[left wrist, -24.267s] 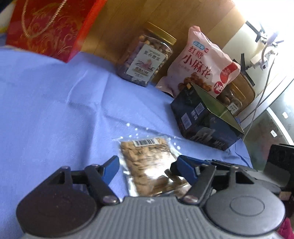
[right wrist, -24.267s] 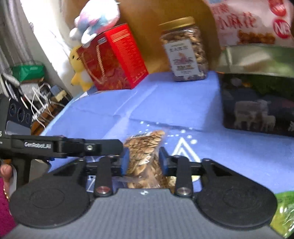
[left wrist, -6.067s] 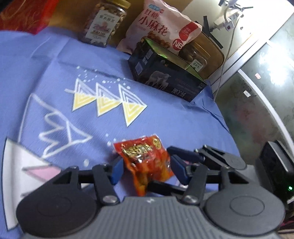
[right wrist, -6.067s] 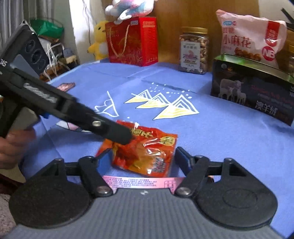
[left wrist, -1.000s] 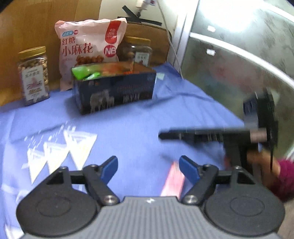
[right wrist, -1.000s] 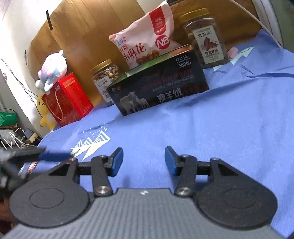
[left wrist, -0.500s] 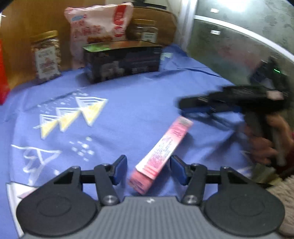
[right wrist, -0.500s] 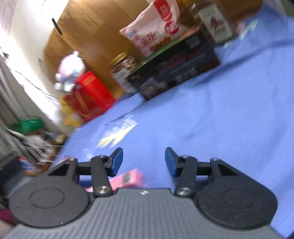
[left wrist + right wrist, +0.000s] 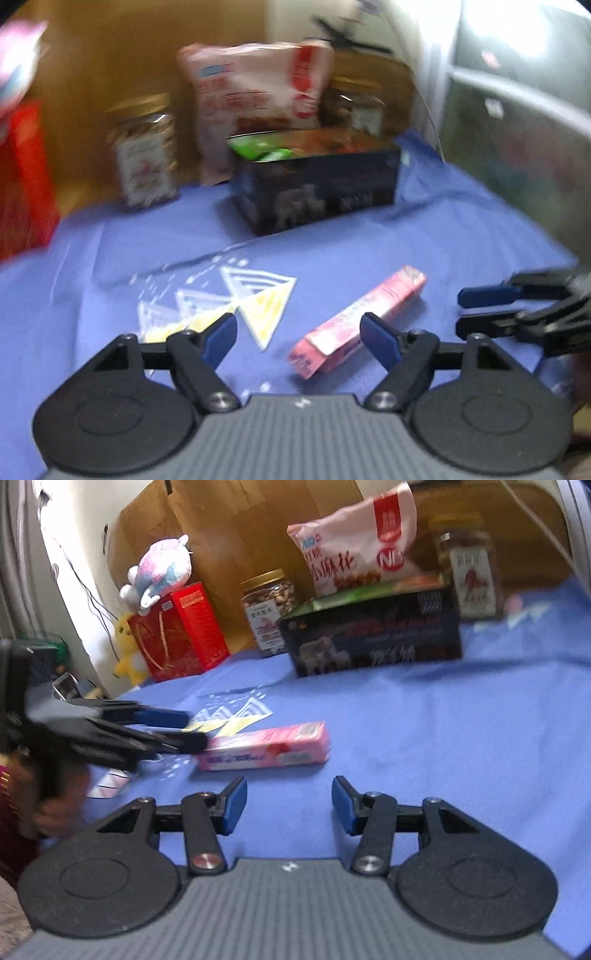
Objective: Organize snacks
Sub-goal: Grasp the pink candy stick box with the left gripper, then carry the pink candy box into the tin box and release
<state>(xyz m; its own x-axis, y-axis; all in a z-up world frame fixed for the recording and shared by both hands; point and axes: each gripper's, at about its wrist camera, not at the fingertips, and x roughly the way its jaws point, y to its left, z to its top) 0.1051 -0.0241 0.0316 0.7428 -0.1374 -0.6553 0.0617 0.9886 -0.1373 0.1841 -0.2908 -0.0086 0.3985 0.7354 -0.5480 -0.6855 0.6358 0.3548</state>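
Pink snack box (image 9: 360, 319), long and slim, lying flat on the blue worktop (image 9: 406, 240), well in front of the dark tin (image 9: 317, 188). Looks light and stiff, probably thin card, so best pinched across the narrow width near the middle, gently. From the left wrist: left gripper (image 9: 299, 332) with jaws opening, box end lying between the tips, nothing pressing on it. Right gripper (image 9: 491, 306) off to the side, empty. All blurry; tin contents just green and orange smears. From the right wrist: right gripper (image 9: 288, 805) roughly half open, holding nothing, box (image 9: 264, 751) just beyond the tips. Left gripper (image 9: 177, 727) at the box's far end, contact hard to judge. Print unreadable.
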